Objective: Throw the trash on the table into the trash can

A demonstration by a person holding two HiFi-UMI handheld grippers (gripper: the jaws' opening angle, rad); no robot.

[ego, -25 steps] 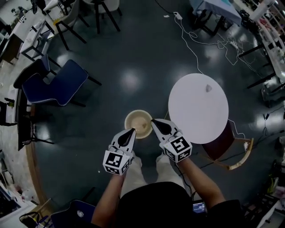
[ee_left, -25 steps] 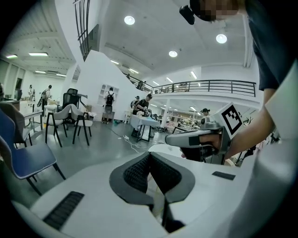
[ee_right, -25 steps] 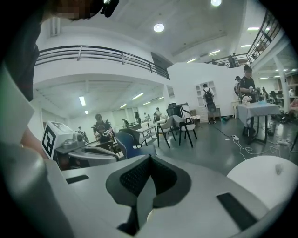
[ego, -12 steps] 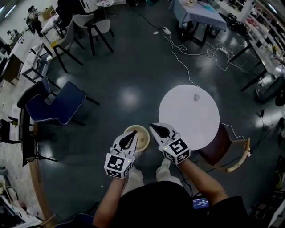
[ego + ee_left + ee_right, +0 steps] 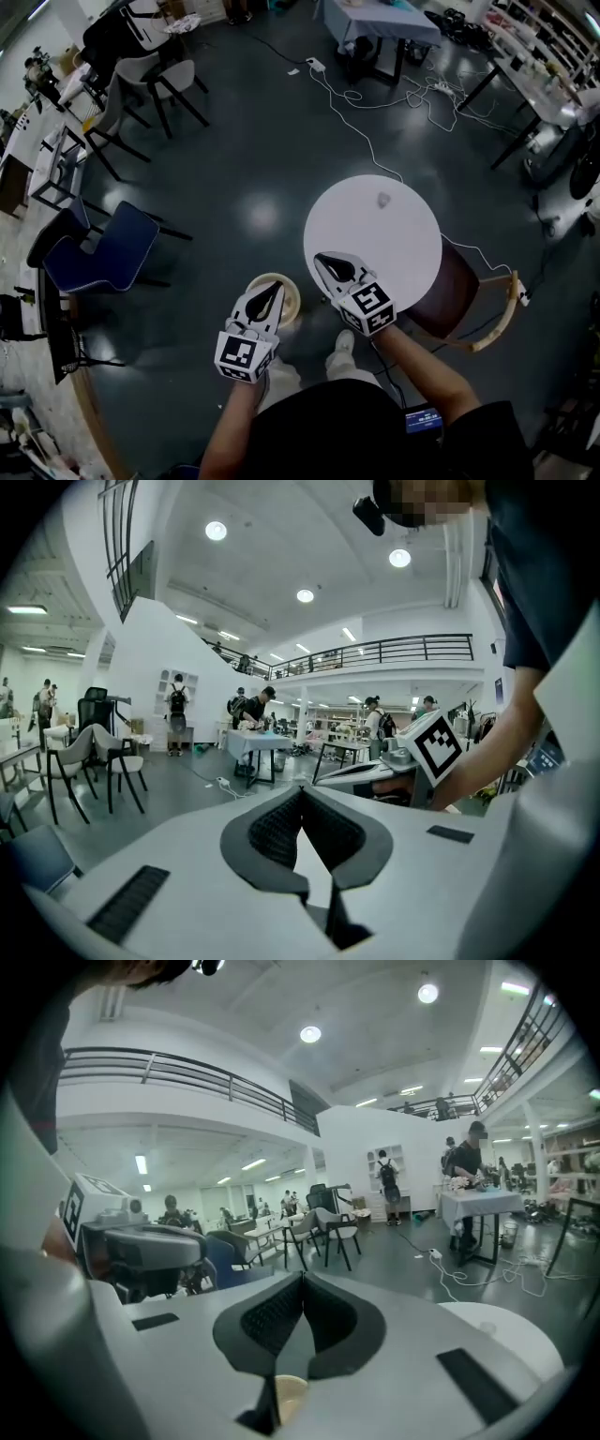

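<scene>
pinching nothing, one scrap on the table

both pairs of jaws are pressed tip to tip with nothing between them. the left gripper (image 5: 271,293) hangs over the round beige trash can (image 5: 253,284), which stands on the dark floor. the right gripper (image 5: 324,259) hangs over the near edge of the round white table (image 5: 412,253). the trash (image 5: 382,200), a small pale grey crumpled lump, lies on the far part of the tabletop, well apart from both grippers.

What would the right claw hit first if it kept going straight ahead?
Likely the dark floor, short of the chairs: the right claw, shut, aims slightly down and passes left of the white table. Depth is hard to judge.
</scene>
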